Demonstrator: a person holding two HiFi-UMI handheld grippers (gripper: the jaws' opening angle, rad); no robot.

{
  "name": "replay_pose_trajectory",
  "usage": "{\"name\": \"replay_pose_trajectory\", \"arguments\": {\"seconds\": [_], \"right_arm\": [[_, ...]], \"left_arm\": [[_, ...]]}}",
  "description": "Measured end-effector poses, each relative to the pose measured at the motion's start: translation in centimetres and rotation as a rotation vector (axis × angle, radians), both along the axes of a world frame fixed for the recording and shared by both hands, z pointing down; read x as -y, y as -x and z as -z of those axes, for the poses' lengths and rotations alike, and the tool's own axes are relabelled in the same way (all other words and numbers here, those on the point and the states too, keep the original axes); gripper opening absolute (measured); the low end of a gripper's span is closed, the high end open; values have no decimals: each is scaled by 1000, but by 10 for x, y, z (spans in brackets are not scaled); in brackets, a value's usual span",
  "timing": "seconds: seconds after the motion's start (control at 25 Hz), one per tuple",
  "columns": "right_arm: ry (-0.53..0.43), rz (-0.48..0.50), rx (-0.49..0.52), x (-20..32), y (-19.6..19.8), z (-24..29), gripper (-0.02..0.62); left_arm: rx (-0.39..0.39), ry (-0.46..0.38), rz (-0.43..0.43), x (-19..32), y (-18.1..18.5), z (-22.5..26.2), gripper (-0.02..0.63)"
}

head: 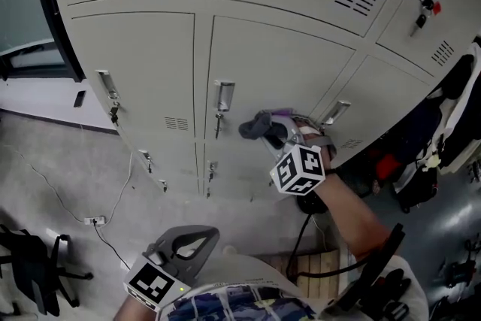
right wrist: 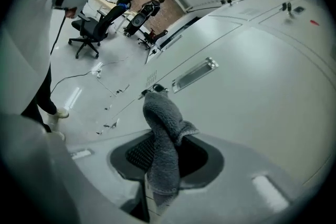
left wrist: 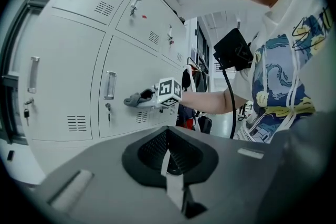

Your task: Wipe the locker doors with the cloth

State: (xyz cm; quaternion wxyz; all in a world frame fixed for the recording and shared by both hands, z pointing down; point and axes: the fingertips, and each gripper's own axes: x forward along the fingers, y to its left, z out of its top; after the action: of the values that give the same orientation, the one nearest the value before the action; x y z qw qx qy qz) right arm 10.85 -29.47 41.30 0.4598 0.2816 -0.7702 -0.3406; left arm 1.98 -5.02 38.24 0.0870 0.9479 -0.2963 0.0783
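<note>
A bank of pale grey locker doors [head: 270,56] fills the head view. My right gripper [head: 279,133] is shut on a grey cloth [head: 257,125], held against or just off the middle door, right of its handle [head: 223,95]. In the right gripper view the cloth [right wrist: 164,139] sticks up from the shut jaws toward the door and its handle [right wrist: 193,74]. My left gripper [head: 188,243] hangs low near the person's body, shut and holding nothing. The left gripper view shows its jaws closed [left wrist: 168,165], with the right gripper's marker cube [left wrist: 169,93] and the cloth [left wrist: 137,97] beyond.
Keys hang in locks under the handles [head: 217,120]. A power strip and cable [head: 96,220] lie on the floor at left. A black chair [head: 30,267] stands at the lower left. Dark bags and clothing [head: 421,146] hang at the right of the lockers.
</note>
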Motion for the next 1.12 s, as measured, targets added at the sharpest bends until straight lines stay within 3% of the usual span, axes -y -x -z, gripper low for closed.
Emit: {"name": "replay_pose_trajectory", "arguments": {"seconds": [0.36, 0.52, 0.68, 0.88, 1.12], "right_arm": [[207, -5, -97, 0, -2, -143, 112], [256, -5, -142, -7, -3, -149, 112], [184, -2, -83, -20, 6, -58, 112], [-44, 18, 32, -23, 19, 89, 112], [-265, 43, 93, -24, 36, 205, 112]], "left_arm": [[15, 6, 22, -2, 10, -3, 2], [10, 4, 22, -2, 12, -3, 2], [-5, 6, 26, 1, 14, -3, 2], [-9, -11, -2, 4, 9, 0, 2], [-12, -17, -10, 2, 7, 0, 2]]}}
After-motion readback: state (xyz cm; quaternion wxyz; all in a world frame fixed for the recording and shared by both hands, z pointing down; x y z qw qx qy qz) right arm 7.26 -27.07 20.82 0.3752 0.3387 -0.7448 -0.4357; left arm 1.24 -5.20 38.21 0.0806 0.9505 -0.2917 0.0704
